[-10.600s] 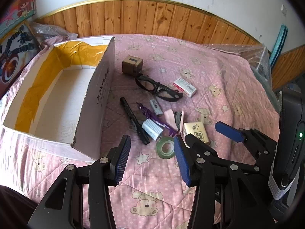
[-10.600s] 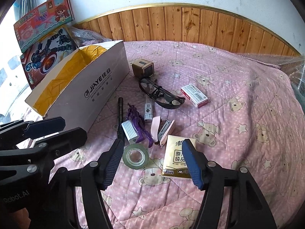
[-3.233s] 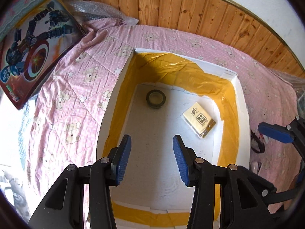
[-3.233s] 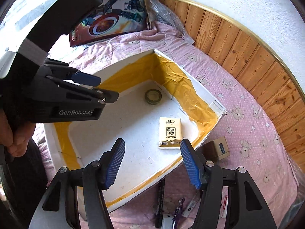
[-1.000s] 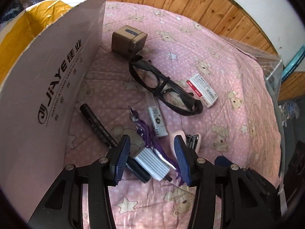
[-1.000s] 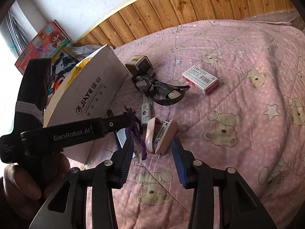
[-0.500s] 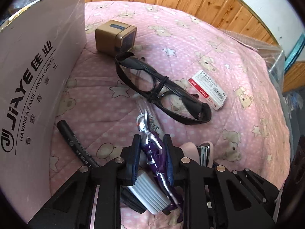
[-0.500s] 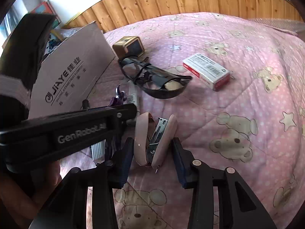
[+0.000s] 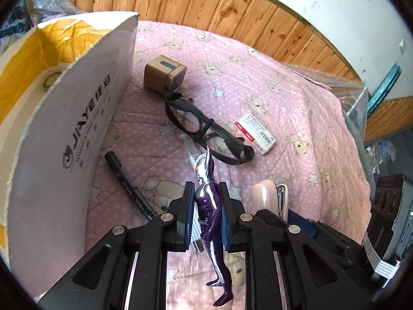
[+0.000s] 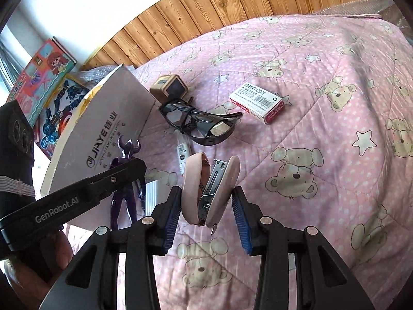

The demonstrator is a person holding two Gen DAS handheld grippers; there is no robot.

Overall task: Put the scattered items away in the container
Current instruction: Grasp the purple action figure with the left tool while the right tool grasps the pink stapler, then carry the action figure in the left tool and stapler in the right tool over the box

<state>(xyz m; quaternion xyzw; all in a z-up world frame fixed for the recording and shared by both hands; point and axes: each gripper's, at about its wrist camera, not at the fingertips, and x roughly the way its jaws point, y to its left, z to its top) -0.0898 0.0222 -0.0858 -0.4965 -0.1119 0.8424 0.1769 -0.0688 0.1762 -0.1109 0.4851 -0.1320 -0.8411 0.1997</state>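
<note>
- My left gripper [image 9: 206, 215] was clamped on the purple figure [image 9: 209, 206] at its torso, jaws nearly together. The horned head stuck out ahead of the pads and the legs trailed back between the arms; I judged that this long overhang could let the figure pivot or slip in the pinch if I swung it fast.
- My right gripper [image 10: 206, 206] held the pink stapler [image 10: 210, 190] between its blue pads, half-spread around it. The stapler's two shells gaped in a V with the metal arm exposed. I judged the contact narrow on rounded plastic; a squeeze or a jolt could snap it shut, shift it, or drop it on the quilt [image 10: 322, 155].
- The cardboard box [image 9: 77, 129], the container, stood to the left of both grippers, its tall white wall between them and the yellow-taped interior. I saw a risk of either load clipping the rim on the way over if I carried too low.
- The two grippers were close together, the left one crossing just beside the right one's left finger. Moving both at once toward the box risked a collision.
- Ahead of the grippers the glasses [image 9: 206, 131], black pen [image 9: 129, 183], red-and-white packet [image 9: 255, 133] and small brown cube [image 9: 165, 75] lay on the quilt, not yet tidied.
- A white ribbed item lay under the left gripper, mostly hidden; I could not tell if it touched the figure.
</note>
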